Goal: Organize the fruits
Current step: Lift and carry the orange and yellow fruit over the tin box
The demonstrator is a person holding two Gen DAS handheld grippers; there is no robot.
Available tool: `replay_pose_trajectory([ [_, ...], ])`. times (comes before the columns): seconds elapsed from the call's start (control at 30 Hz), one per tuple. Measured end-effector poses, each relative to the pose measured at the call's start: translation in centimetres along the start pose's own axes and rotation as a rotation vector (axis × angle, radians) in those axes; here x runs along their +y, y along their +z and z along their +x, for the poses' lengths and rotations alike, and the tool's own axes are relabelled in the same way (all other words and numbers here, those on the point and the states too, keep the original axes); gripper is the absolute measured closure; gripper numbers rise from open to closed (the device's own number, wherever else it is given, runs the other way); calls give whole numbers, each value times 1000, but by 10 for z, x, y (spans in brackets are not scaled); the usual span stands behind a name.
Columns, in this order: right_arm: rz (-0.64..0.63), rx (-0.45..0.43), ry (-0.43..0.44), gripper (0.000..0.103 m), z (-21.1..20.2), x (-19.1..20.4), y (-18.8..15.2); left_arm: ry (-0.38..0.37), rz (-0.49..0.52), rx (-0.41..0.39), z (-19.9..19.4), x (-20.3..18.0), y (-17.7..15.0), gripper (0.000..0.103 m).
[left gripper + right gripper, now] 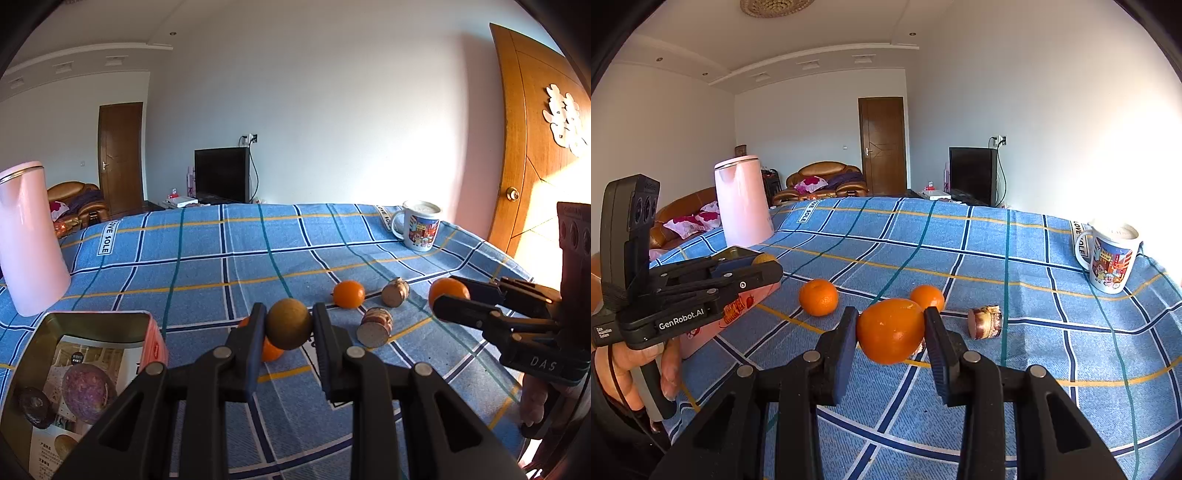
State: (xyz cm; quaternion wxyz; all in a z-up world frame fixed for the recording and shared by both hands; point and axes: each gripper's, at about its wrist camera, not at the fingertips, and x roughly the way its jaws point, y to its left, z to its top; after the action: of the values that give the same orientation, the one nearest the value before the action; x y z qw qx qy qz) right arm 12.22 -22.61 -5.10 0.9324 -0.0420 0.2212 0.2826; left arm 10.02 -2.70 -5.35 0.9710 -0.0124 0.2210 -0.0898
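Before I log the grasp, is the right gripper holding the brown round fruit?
No, the right gripper is shut on an orange.

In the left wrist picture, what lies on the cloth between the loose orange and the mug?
Only bare checked cloth lies between the loose orange and the mug; the left wrist view shows it.

Blue plaid tablecloth [960, 240], orange tangerines [818, 297], a brown round fruit [289, 329], pink kettle [742, 201], black grippers [890, 328].
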Motion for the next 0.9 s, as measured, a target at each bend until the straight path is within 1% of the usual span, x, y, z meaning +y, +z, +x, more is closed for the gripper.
replay_pose_trajectory([
  [0.23, -13, -36, -7, 65, -7, 3, 0, 8, 11, -20, -3, -3, 0, 76],
  [0.6, -46, -123, -48, 65, -23, 8, -2, 50, 25, -89, -18, -5, -2, 77],
  [0.73, -56, -141, -63, 65, -27, 12, -3, 64, 7, -88, -23, 0, -3, 77],
  [0.9, -72, -143, -40, 65, -25, 23, 0, 79, -4, -82, -29, 8, -6, 77],
])
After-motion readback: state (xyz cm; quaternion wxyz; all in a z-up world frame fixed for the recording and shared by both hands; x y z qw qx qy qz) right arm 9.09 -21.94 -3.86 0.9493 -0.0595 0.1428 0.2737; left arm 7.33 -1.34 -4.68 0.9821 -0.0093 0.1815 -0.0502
